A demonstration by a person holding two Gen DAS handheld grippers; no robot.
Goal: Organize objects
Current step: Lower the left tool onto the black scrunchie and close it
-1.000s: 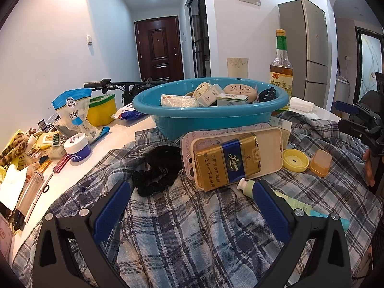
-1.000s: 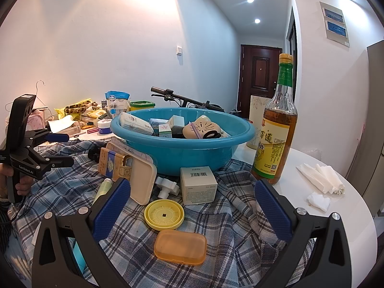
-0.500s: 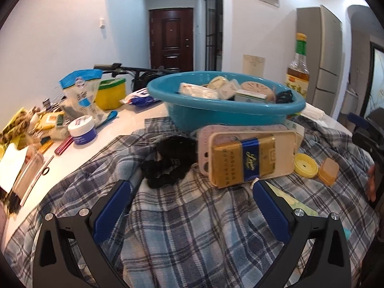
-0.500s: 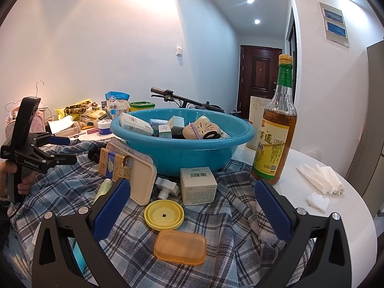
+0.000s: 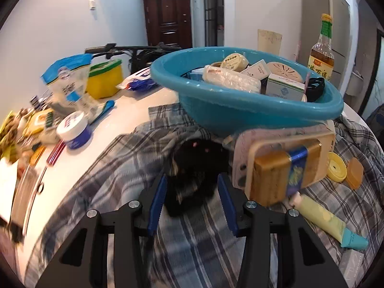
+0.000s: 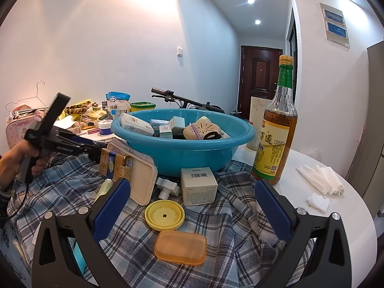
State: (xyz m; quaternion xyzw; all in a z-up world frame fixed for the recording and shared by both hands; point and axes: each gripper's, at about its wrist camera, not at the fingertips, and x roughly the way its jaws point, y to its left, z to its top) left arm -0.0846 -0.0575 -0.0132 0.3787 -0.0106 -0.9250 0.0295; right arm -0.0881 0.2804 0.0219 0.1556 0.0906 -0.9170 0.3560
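Scrunchie (image 5: 194, 177), seemingly lengthwise between closing left claw (image 5: 192, 196).

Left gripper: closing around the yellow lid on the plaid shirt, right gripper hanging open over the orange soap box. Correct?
Not quite. The left gripper is closing around the black hair tie bundle, not the yellow lid, which lies off to the side; the left wrist view shows it. The rest holds: plaid shirt, right gripper open over the orange soap box.

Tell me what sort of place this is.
Most likely a home's dining or entry area: a refrigerator, a wooden front door, and a bicycle handlebar behind a cluttered round table.
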